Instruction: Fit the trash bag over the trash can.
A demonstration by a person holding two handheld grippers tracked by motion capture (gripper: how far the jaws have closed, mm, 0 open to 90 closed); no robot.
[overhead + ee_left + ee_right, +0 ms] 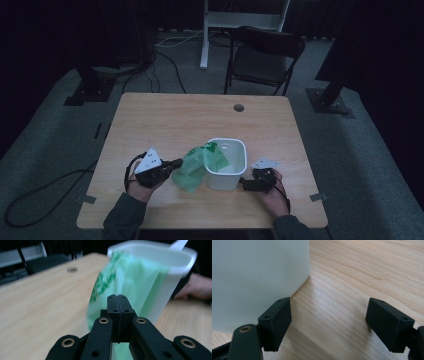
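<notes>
So my left gripper (117, 298) has its jaws pinched all the way together, and they're clamped on the edge of the green plastic bag (125, 282), the thin film sits right at the tips and runs up and away from them toward the bin. In the high view the left gripper (172, 163) points to the right, across the table, with the bag (197, 167) bunched up just past its tips and draped over the near-left rim of the white bin (235, 150); part of the bag hangs outside the bin's wall, part goes over the lip. My left hand (141, 182) comes in from the bottom edge, wrist low, gripper lying roughly level. My right gripper (328, 322) is the opposite story: jaws spread wide with nothing between them, just bare wood table (362, 277) in the gap, and one jaw sits just beside the white bin's wall (257, 277), whether it touches I can't tell. From above, the right gripper (245, 184) points left at the bin's lower right corner, my right hand (272, 192) behind it near the table's front edge. Count-wise: one bin, one green bag, two grippers, one table (165, 120), plus one dark folding chair (265, 55) behind the table.
</notes>
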